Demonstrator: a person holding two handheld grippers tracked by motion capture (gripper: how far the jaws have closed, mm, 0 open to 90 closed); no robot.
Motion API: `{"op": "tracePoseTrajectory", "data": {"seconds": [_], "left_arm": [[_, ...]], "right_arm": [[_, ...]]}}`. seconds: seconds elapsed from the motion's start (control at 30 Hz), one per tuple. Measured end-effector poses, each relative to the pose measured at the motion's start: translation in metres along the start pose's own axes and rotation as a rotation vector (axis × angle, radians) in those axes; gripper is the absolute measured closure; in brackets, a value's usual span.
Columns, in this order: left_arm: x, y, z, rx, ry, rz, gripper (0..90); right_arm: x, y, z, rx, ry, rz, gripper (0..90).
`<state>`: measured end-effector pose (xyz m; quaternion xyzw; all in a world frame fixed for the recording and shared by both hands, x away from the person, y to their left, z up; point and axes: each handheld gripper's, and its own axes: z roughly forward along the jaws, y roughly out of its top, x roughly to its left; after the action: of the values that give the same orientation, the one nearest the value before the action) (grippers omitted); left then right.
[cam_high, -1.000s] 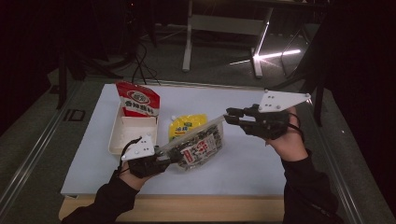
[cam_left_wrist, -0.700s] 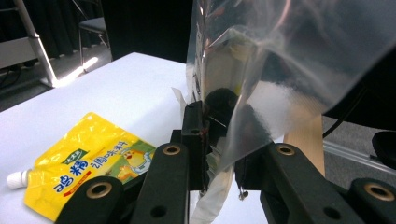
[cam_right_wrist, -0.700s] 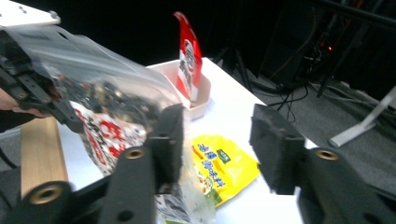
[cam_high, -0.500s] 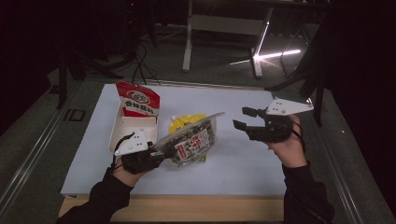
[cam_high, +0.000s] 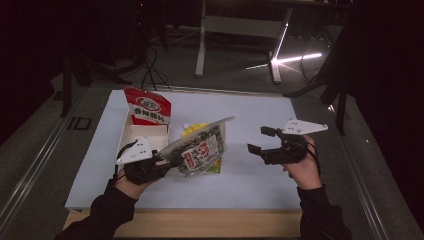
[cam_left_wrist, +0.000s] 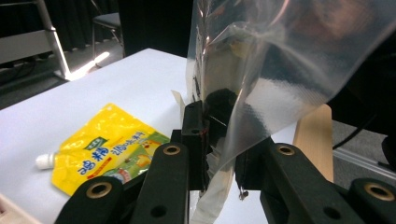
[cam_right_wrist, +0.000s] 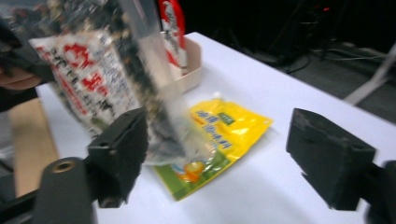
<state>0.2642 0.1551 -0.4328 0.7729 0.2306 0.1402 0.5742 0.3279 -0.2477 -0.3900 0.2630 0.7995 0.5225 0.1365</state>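
The left gripper (cam_high: 167, 161) is pinching one edge of the clear snack bag (cam_high: 200, 150), holding it tilted above the yellow pouch (cam_left_wrist: 105, 147) lying on the desk (cam_high: 260, 115). The right gripper (cam_high: 260, 141) is hanging just beside the bag, its jaws having just been opening wide, with nothing between them. With a single thin-edge grip, the slick film is likely slipping or the bag swinging down onto the pouch; its sagging weight could also be tipping it away from the box (cam_high: 145, 135) holding the red packet (cam_high: 148, 106).
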Motion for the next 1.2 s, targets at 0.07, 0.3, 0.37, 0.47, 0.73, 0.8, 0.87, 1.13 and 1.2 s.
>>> {"op": "tracePoseTrajectory", "data": {"seconds": [0.07,0.3,0.37,0.47,0.73,0.8,0.87,1.13,1.2], "left_arm": [[0.001,0.002,-0.004,-0.003,0.002,-0.002,78.6],[0.006,0.008,-0.017,-0.012,0.023,0.000,78.6],[0.007,0.011,-0.021,-0.016,0.031,0.001,78.6],[0.009,0.017,-0.030,-0.025,0.043,0.001,78.6],[0.018,0.029,-0.052,-0.038,0.081,0.000,78.6],[0.019,0.030,-0.055,-0.035,0.079,-0.001,78.6],[0.023,0.034,-0.063,-0.031,0.086,0.002,78.6],[0.031,0.036,-0.080,-0.021,0.116,0.006,78.5],[0.036,0.036,-0.088,-0.024,0.126,0.005,78.5]], "right_arm": [[0.000,-0.005,0.001,-0.001,0.011,0.013,14.6],[0.001,-0.023,0.002,-0.005,0.039,0.025,13.5],[0.002,-0.027,0.002,-0.001,0.044,0.026,13.6],[0.002,-0.030,0.001,-0.010,0.047,0.026,13.9],[0.001,-0.039,-0.004,-0.041,0.030,-0.001,13.6],[0.001,-0.042,-0.005,-0.038,0.033,0.007,13.5],[0.001,-0.045,-0.005,-0.032,0.026,0.007,13.3],[-0.002,-0.057,-0.008,-0.057,0.032,0.036,13.1],[-0.003,-0.060,-0.009,-0.062,0.035,0.041,12.8]]}}
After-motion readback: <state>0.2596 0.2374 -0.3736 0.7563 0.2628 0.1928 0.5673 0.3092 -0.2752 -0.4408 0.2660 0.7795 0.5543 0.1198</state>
